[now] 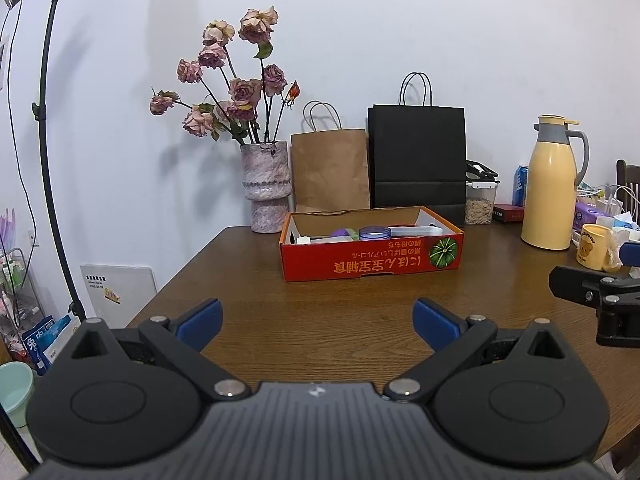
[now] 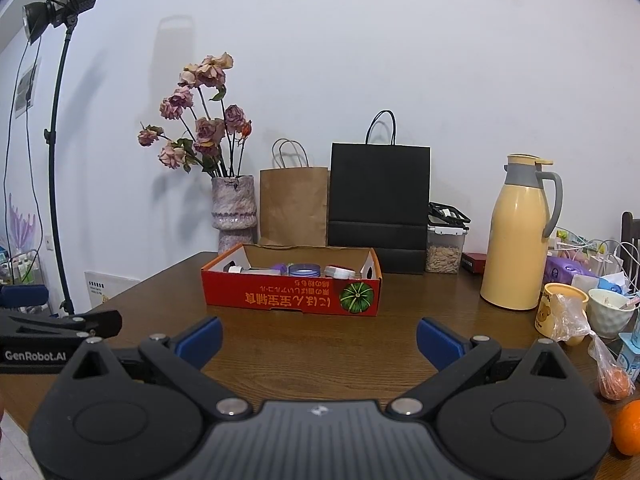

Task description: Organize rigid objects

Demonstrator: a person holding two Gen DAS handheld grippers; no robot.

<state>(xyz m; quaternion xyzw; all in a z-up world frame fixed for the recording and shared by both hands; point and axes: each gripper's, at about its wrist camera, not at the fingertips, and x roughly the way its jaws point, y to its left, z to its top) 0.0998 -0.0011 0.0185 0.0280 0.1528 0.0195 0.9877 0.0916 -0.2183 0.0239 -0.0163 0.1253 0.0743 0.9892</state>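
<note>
Two handheld grippers are held low over a brown wooden table (image 1: 320,320), side by side, both aimed at a red cardboard box (image 1: 372,260) standing near the table's far edge. The left gripper (image 1: 318,322) is spread wide, its blue fingertips (image 1: 200,322) well apart with nothing between them. The right gripper (image 2: 319,338) is likewise spread wide and empty.

Inside the box several small items are seen: a purple round jar (image 1: 375,233), a white flat piece (image 1: 416,231) and a white bottle (image 2: 237,269); the rest is hidden by the box wall. Behind the box a vase (image 1: 266,188) of dried roses, a brown paper bag (image 1: 330,168) and a black paper bag (image 1: 418,156) are lined up against the white wall. To the right a yellow jug (image 1: 550,188) stands beside a yellow mug (image 2: 560,312). An orange (image 2: 628,426) is seen at the table's near right corner.
</note>
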